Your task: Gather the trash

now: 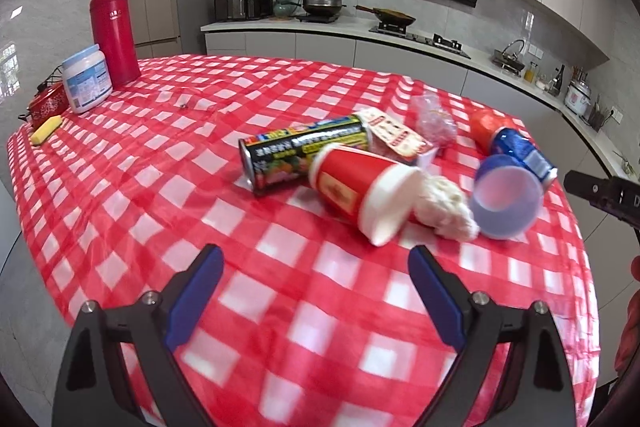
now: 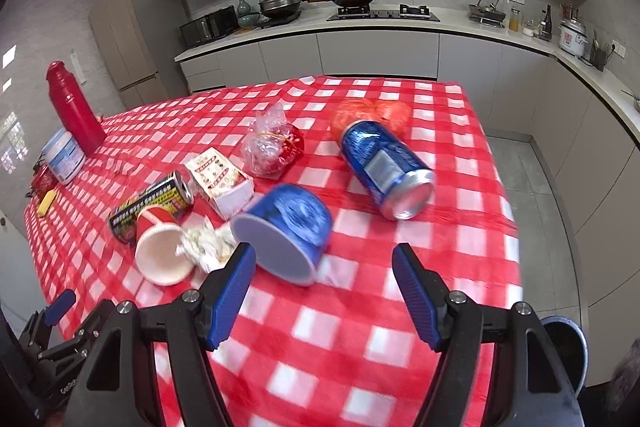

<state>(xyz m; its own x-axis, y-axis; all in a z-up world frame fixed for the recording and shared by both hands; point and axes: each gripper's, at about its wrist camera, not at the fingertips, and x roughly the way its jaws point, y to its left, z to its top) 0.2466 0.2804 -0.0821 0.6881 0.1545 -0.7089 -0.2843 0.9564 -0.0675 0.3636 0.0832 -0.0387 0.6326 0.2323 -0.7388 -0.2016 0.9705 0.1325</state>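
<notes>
Trash lies on the red-checked tablecloth point(image 1: 280, 307). A tipped red paper cup point(image 1: 360, 191) point(image 2: 160, 247) has crumpled white tissue point(image 1: 444, 207) point(image 2: 204, 243) at its mouth. Behind it lie a black drink can point(image 1: 300, 153) point(image 2: 152, 205), a small carton point(image 1: 396, 137) point(image 2: 222, 179), a clear plastic bag point(image 1: 434, 119) point(image 2: 272, 143), a blue cup point(image 1: 506, 201) point(image 2: 284, 231), a blue can point(image 1: 520, 151) point(image 2: 388, 167) and an orange bag point(image 1: 486, 125) point(image 2: 372, 113). My left gripper point(image 1: 316, 267) is open and empty, short of the red cup. My right gripper point(image 2: 324, 263) is open and empty, just before the blue cup.
A red thermos point(image 1: 112, 27) point(image 2: 74, 107), a white jar point(image 1: 87, 79) point(image 2: 64, 155), a red tin point(image 1: 48, 105) and a yellow sponge point(image 1: 47, 129) stand at the table's far left. A dark bin point(image 2: 564, 351) sits on the floor at the lower right. Kitchen counters run behind.
</notes>
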